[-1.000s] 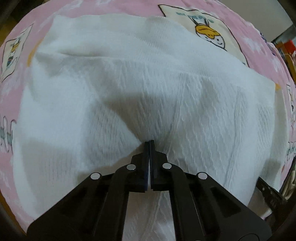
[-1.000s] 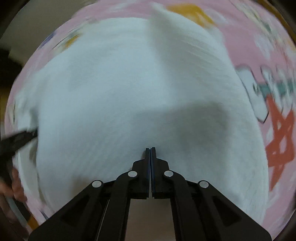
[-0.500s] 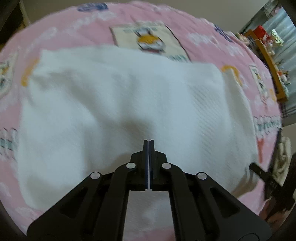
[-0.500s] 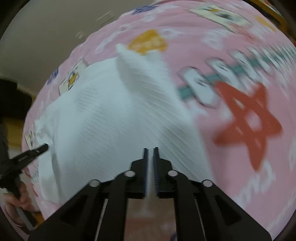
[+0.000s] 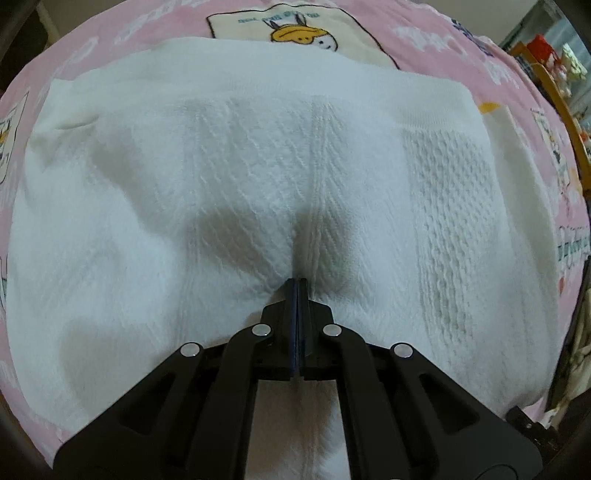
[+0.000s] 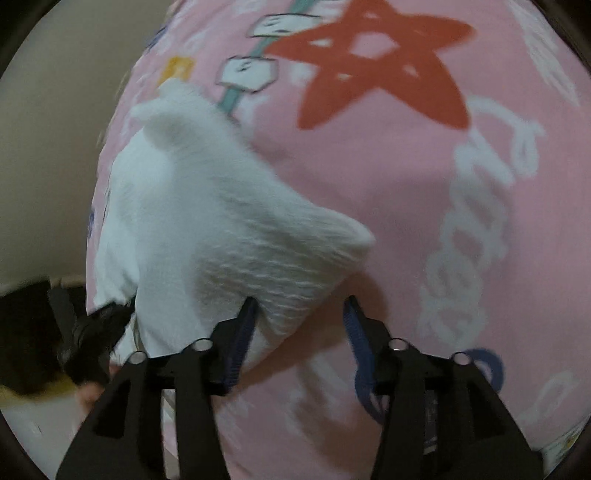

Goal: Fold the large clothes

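A white knitted garment lies folded on a pink printed bedspread. My left gripper is shut, its tips pressed into a pinch of the knit near the garment's front edge. In the right wrist view the garment lies left of centre, and one corner of it rests by the left finger. My right gripper is open over the bedspread and holds nothing. The left gripper shows as a dark shape at that view's left edge.
The bedspread carries a red star print and a cartoon patch. A wooden shelf with small items stands beyond the bed's right side. A beige wall or floor lies past the bed's left edge.
My right gripper has opened, let go of the garment and swung right over the bare bedspread. My left gripper stays shut and has come back down close onto the knit.
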`<state>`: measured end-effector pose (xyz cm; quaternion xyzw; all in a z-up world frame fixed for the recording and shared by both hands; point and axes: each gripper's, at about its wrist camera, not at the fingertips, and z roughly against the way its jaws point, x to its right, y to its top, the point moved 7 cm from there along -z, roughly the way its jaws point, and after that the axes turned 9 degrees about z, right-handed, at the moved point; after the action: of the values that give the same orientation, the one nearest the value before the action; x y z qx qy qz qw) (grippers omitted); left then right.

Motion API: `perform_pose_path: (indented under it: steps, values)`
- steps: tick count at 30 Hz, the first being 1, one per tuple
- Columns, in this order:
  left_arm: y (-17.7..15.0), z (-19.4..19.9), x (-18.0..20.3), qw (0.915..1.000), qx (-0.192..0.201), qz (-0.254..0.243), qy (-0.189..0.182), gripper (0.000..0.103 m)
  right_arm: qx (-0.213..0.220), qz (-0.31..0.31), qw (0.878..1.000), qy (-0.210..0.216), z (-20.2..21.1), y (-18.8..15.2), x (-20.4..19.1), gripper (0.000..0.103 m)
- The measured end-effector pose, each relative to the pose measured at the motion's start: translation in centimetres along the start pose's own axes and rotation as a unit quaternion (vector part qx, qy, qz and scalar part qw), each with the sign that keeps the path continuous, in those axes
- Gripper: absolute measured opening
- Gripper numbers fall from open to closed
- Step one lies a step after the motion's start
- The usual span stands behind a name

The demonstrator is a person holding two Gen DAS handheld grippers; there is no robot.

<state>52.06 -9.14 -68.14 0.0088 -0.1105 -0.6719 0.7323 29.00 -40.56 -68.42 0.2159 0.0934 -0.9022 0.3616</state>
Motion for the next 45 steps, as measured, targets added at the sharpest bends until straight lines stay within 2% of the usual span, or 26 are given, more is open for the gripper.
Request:
perform_pose_path:
  steps: [1, 3, 6, 10, 12, 15, 19, 20, 21, 23, 24, 27, 29, 32, 33, 35, 37, 39, 40, 42, 45]
  values:
    - [0.0, 0.6, 0.0, 0.9999, -0.001, 0.008, -0.008, 0.000, 0.016, -0.012, 1.000, -0.006, 0.1, 0.2, 0.6, 0.073]
    - [-0.3, 2.0, -0.3, 0.9995, 0.001, 0.023, -0.022, 0.000, 0.019, -0.025, 1.000, 0.003, 0.0, 0.3, 1.2, 0.081]
    - [-0.9, 3.8, -1.1, 0.9988, 0.001, 0.039, -0.029, 0.000, 0.019, -0.048, 0.998, 0.033, -0.5, 0.3, 1.9, 0.086]
    - [-2.5, 3.1, -2.8, 0.9984, -0.022, 0.049, -0.018, 0.000, 0.031, -0.026, 0.995, 0.096, -0.3, 0.8, 0.8, 0.085]
    - [-2.1, 1.9, -3.1, 0.9981, -0.029, 0.051, -0.019, 0.000, 0.025, -0.003, 0.988, 0.151, -0.1, 1.3, -1.1, 0.083]
    - [-1.8, 0.0, -3.1, 0.9979, -0.031, 0.056, -0.012, 0.000, 0.032, 0.042, 0.993, 0.110, -1.1, 2.3, -1.7, 0.086]
    - [-1.3, -0.8, -2.2, 0.9992, -0.025, 0.030, 0.001, 0.000, 0.030, -0.053, 0.988, 0.140, -3.0, 3.3, 0.0, 0.089]
    - [-1.2, -0.9, -1.9, 0.9993, -0.024, 0.028, 0.000, 0.000, 0.017, -0.052, 0.989, 0.139, -3.3, 3.5, -0.3, 0.086]
    - [-1.2, -1.0, -1.8, 0.9993, -0.023, 0.028, -0.005, 0.000, 0.018, -0.037, 0.989, 0.142, -3.1, 3.7, -0.8, 0.065]
    - [-1.1, -1.2, -1.8, 0.9993, -0.022, 0.029, -0.011, 0.000, 0.019, 0.017, 0.993, 0.114, -2.5, 3.7, -2.4, 0.058]
    - [-1.2, -1.2, -1.7, 0.9994, -0.020, 0.027, -0.011, 0.000, 0.016, 0.028, 0.993, 0.117, -2.5, 3.6, -3.3, 0.048]
    - [-1.4, -1.0, -2.0, 0.9992, -0.016, 0.035, -0.012, 0.000, 0.016, 0.060, 0.992, 0.113, -1.2, 3.6, -5.8, 0.035]
    - [-1.9, -0.1, -2.8, 0.9978, -0.016, 0.061, -0.022, 0.000, 0.029, 0.090, 0.989, 0.117, 0.4, 3.6, -8.5, 0.032]
    - [-2.5, 2.1, -4.1, 0.9939, -0.015, 0.092, -0.059, 0.000, 0.052, 0.153, 0.982, 0.103, 2.5, 3.1, -13.1, 0.030]
    - [-2.7, 2.9, -4.4, 0.9917, -0.017, 0.101, -0.078, 0.000, 0.064, 0.184, 0.977, 0.088, 3.3, 2.6, -15.1, 0.029]
    - [-3.2, 4.6, -5.6, 0.9814, -0.026, 0.148, -0.119, 0.000, 0.079, 0.228, 0.967, 0.081, 4.1, 1.5, -18.3, 0.028]
    - [-3.9, 5.1, -6.8, 0.9781, -0.030, 0.163, -0.126, 0.000, 0.088, 0.272, 0.955, 0.080, 4.4, 0.4, -21.9, 0.027]
    - [-4.9, 3.9, -7.3, 0.9796, -0.044, 0.161, -0.112, 0.000, 0.085, 0.306, 0.944, 0.083, 4.8, -0.8, -24.2, 0.027]
    - [-5.6, 2.2, -7.3, 0.9717, -0.070, 0.178, -0.138, 0.000, 0.082, 0.317, 0.941, 0.086, 4.8, -1.3, -24.8, 0.027]
    - [-6.0, 0.3, -7.6, 0.9663, -0.074, 0.197, -0.149, 0.000, 0.074, 0.349, 0.930, 0.086, 4.5, -2.5, -26.9, 0.027]
    - [-5.8, 0.5, -8.2, 0.9617, -0.084, 0.198, -0.170, 0.000, 0.066, 0.391, 0.914, 0.085, 4.4, -4.3, -28.9, 0.026]
